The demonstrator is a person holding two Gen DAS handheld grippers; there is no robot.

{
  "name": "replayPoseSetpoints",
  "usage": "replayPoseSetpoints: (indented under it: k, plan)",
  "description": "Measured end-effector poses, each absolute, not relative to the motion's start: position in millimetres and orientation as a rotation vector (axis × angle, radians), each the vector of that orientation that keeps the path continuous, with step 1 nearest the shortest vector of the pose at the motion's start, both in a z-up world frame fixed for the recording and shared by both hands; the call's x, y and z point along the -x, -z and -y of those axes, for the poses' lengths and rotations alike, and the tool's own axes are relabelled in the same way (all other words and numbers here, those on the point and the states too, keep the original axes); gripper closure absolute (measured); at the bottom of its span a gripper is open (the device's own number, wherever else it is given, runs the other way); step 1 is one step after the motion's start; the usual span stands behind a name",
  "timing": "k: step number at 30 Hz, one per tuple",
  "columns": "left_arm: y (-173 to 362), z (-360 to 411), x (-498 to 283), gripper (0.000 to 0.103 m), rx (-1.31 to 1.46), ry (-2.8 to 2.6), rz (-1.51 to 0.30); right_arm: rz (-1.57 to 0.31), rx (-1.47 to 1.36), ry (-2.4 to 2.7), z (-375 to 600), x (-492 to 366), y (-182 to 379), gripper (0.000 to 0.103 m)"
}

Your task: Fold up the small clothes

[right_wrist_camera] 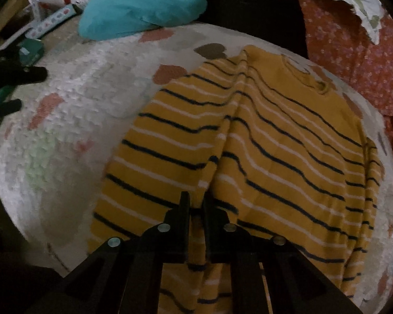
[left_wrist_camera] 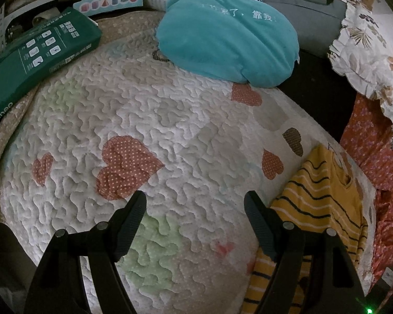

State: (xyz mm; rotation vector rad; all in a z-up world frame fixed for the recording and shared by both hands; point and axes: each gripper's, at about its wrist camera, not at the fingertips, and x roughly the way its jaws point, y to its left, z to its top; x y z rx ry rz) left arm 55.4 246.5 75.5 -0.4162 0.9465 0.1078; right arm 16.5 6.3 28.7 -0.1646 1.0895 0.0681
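A small yellow sweater with dark and white stripes lies on a white quilt with heart patches. It shows in the left wrist view at the lower right. My right gripper is shut on a raised fold of the sweater near its lower middle. My left gripper is open and empty above the bare quilt, just left of the sweater. The left gripper's fingertips show at the left edge of the right wrist view.
A teal cushion lies at the quilt's far edge. A green box sits at the far left. A grey bag and a floral frilled cloth are at the back right. Red floral fabric lies to the right.
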Motion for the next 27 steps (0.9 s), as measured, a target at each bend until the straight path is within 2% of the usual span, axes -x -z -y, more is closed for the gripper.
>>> replayPoseSetpoints:
  k: [3,4,8,12,16,19,20,21,24,27]
  plan:
    - [-75.4,-247.5,-55.1,0.027,0.425,-0.104,-0.945,-1.130,0.126,-0.089,0.3,-17.9,-23.0,0.093]
    - [-75.8,-247.8,-54.5,0.027,0.426,-0.102,-0.943,-1.137,0.114,-0.098,0.6,-18.1,-22.4,0.098]
    - [-81.6,-258.4,-50.3,0.027,0.453,-0.126,-0.917,-1.130,0.059,-0.189,-15.3,-25.9,-32.8,0.099]
    - [-91.0,-289.4,-39.9,0.026,0.493,-0.248,-0.855,-1.118,0.000,-0.367,-64.3,-60.7,-44.2,0.099]
    - [-95.7,-323.0,-27.5,0.027,0.546,-0.379,-0.796,-1.166,-0.074,-0.530,-120.4,-104.1,-27.6,0.098]
    - [-98.6,-338.6,-19.8,0.027,0.573,-0.436,-0.758,-1.251,-0.182,-0.564,-143.6,-135.7,0.8,0.090]
    - [-99.1,-339.5,-19.6,0.027,0.571,-0.438,-0.751,-1.269,-0.204,-0.547,-144.5,-140.2,7.1,0.078]
    - [-99.4,-338.4,-20.3,0.027,0.564,-0.430,-0.752,-1.281,-0.241,-0.526,-142.0,-142.4,10.6,0.076]
    - [-97.2,-324.4,-27.8,0.027,0.526,-0.378,-0.776,-1.238,-0.279,-0.543,-126.7,-126.4,-8.7,0.075]
    - [-97.6,-300.6,-35.1,0.027,0.458,-0.314,-0.793,-1.161,-0.255,-0.567,-83.9,-89.2,-49.7,0.063]
